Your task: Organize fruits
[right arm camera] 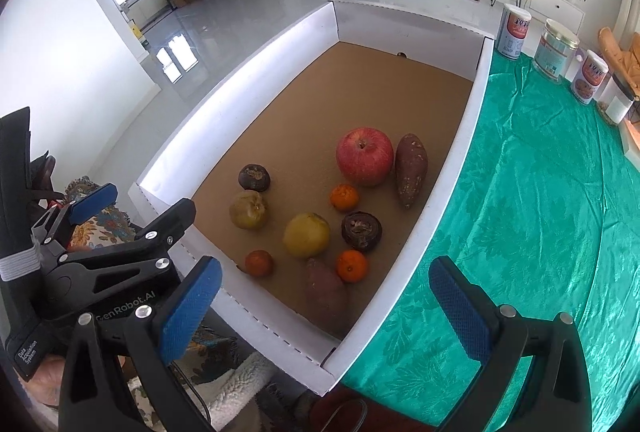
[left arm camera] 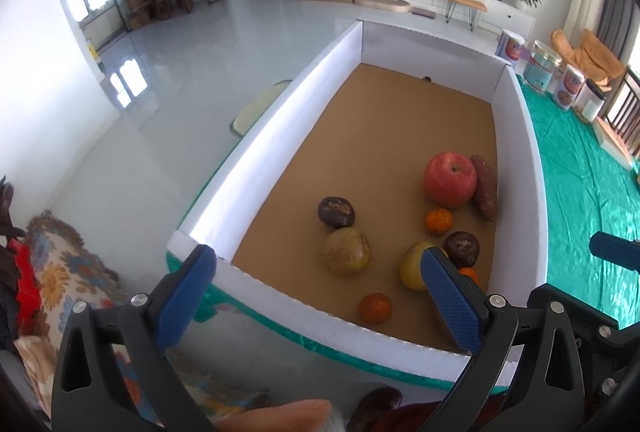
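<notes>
A white cardboard box (right arm camera: 452,167) with a brown floor holds the produce. In the right wrist view I see a red apple (right arm camera: 364,155), two sweet potatoes (right arm camera: 411,169) (right arm camera: 325,292), three small oranges (right arm camera: 344,197) (right arm camera: 351,265) (right arm camera: 259,263), two yellow-green fruits (right arm camera: 306,234) (right arm camera: 248,209) and two dark brown fruits (right arm camera: 361,231) (right arm camera: 254,177). The left wrist view shows the apple (left arm camera: 450,179) too. My left gripper (left arm camera: 320,288) is open over the box's near wall, empty. My right gripper (right arm camera: 326,304) is open above the near right corner, empty.
The box (left arm camera: 520,167) sits on a green tablecloth (right arm camera: 540,199). Several tins (right arm camera: 556,51) stand on the cloth at the far right. A patterned cushion (left arm camera: 60,272) lies left of the box. Glossy floor lies beyond the left wall.
</notes>
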